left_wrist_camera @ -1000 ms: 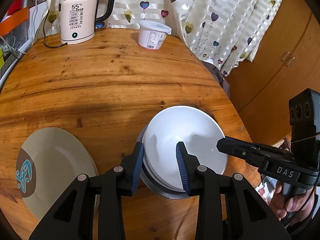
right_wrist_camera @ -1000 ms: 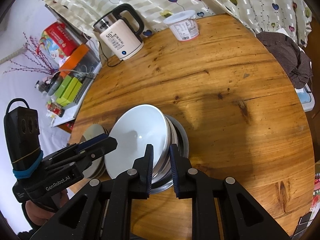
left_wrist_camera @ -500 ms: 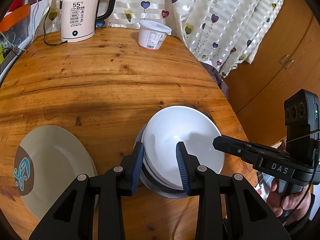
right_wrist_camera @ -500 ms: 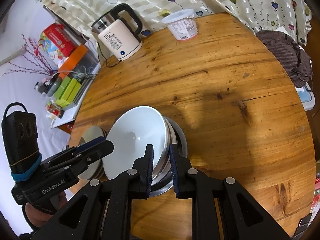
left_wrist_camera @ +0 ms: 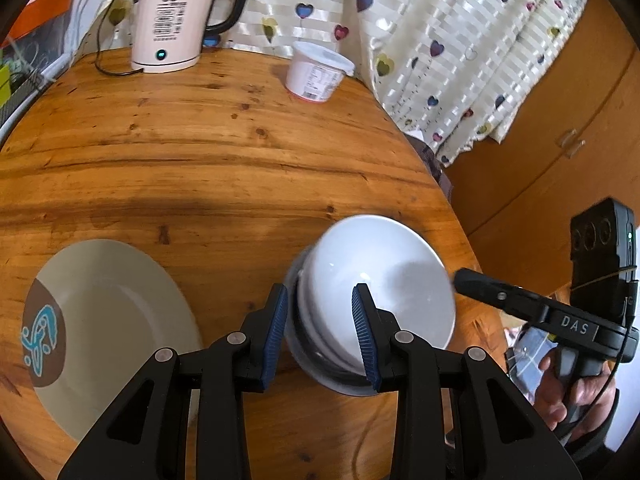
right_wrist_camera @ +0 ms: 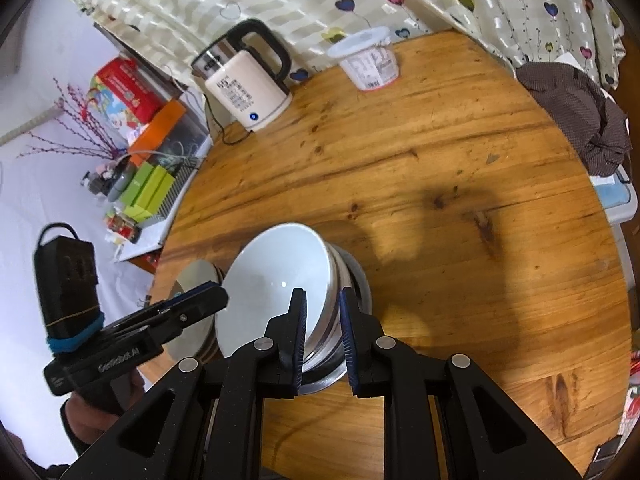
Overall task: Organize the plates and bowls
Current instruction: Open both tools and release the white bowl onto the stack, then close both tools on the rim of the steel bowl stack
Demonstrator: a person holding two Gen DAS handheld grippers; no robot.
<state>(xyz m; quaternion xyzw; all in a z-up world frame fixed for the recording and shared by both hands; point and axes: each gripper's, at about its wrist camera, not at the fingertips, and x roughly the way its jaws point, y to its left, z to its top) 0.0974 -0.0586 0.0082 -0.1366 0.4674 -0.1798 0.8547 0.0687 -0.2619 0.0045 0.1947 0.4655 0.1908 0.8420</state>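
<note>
A stack of white bowls (left_wrist_camera: pixel 380 276) nested in a metal bowl (left_wrist_camera: pixel 320 376) stands near the table's right edge. My left gripper (left_wrist_camera: pixel 320 328) is shut on the stack's near rim, one pad outside and one inside the top bowl. My right gripper (right_wrist_camera: pixel 322 332) is shut on the opposite rim of the bowl stack (right_wrist_camera: pixel 272 280), and its black fingers (left_wrist_camera: pixel 480 286) show at the right of the left wrist view. A beige plate (left_wrist_camera: pixel 112 320) with a brown patch and blue pattern lies left of the stack. It tops a low pile of plates (right_wrist_camera: pixel 192 280), where my left gripper (right_wrist_camera: pixel 212 300) reaches in.
The round wooden table (left_wrist_camera: pixel 200 152) carries a pink kettle (left_wrist_camera: pixel 168 28) with its cord and a white plastic tub (left_wrist_camera: pixel 316 76) at the far edge. A heart-print curtain hangs behind. A dark cloth (right_wrist_camera: pixel 576 116) lies off the right edge, and boxes (right_wrist_camera: pixel 148 188) crowd a shelf on the left.
Both grippers keep the same hold on the bowl stack. The left wrist view has tilted a little, and the top bowl's rim now looks slightly blurred.
</note>
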